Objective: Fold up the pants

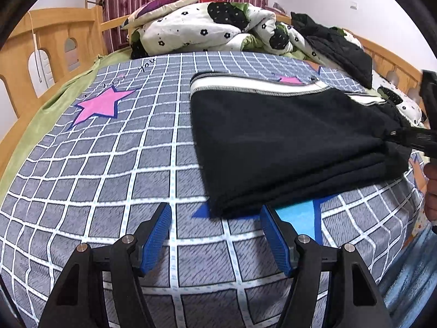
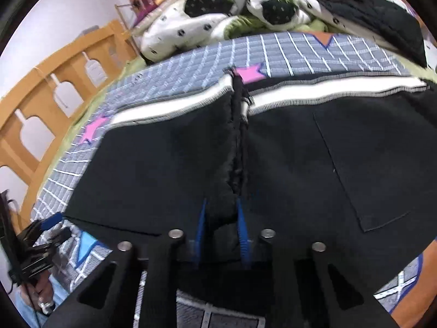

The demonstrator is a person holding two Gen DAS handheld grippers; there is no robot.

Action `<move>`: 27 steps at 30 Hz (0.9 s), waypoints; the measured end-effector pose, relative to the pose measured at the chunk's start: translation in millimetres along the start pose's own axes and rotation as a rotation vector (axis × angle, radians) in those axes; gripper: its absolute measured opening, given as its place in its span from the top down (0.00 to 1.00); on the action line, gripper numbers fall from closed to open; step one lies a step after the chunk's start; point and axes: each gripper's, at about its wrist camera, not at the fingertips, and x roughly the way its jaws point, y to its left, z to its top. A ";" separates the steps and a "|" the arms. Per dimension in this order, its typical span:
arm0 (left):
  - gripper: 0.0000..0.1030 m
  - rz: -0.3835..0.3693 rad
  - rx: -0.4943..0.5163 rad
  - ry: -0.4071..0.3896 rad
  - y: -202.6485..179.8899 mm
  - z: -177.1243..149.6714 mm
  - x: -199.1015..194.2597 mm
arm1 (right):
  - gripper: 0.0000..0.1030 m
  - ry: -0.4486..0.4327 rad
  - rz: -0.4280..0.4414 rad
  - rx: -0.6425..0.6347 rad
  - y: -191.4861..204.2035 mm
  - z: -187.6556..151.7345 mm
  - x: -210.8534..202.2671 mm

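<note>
Black pants (image 1: 286,142) with a white striped waistband lie folded in layers on the grey checked bedspread (image 1: 109,164). My left gripper (image 1: 215,218) is open and empty, just in front of the folded stack's near corner. My right gripper (image 2: 221,218) is shut on a bunched fold of the pants (image 2: 177,158) at the centre seam. It also shows at the right edge of the left wrist view (image 1: 409,136), clamped on the pants' right side. In the right wrist view the waistband (image 2: 327,90) lies across the far side.
A crumpled white flowered quilt (image 1: 207,27) and a dark garment (image 1: 338,46) are piled at the head of the bed. A wooden bed rail (image 1: 41,54) runs along the left. The left gripper shows at the lower left of the right wrist view (image 2: 41,246).
</note>
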 end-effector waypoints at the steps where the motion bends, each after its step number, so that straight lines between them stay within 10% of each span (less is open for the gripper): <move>1: 0.37 -0.026 -0.016 -0.014 3.0 -0.2 -3.4 | 0.83 -0.026 0.044 0.009 -1.9 -0.5 -12.5; 12: 0.37 -0.069 -0.090 -0.081 19.6 21.7 -12.4 | 0.70 0.012 0.017 -0.073 1.3 -14.6 -13.9; 20: 0.37 -0.106 -0.161 0.101 0.4 31.4 52.4 | 0.70 0.033 -0.066 -0.070 -3.1 -24.1 9.7; 27: 0.37 -0.090 -0.163 0.089 -0.8 42.0 37.4 | 0.60 -0.065 -0.065 -0.052 -28.1 -13.1 -49.6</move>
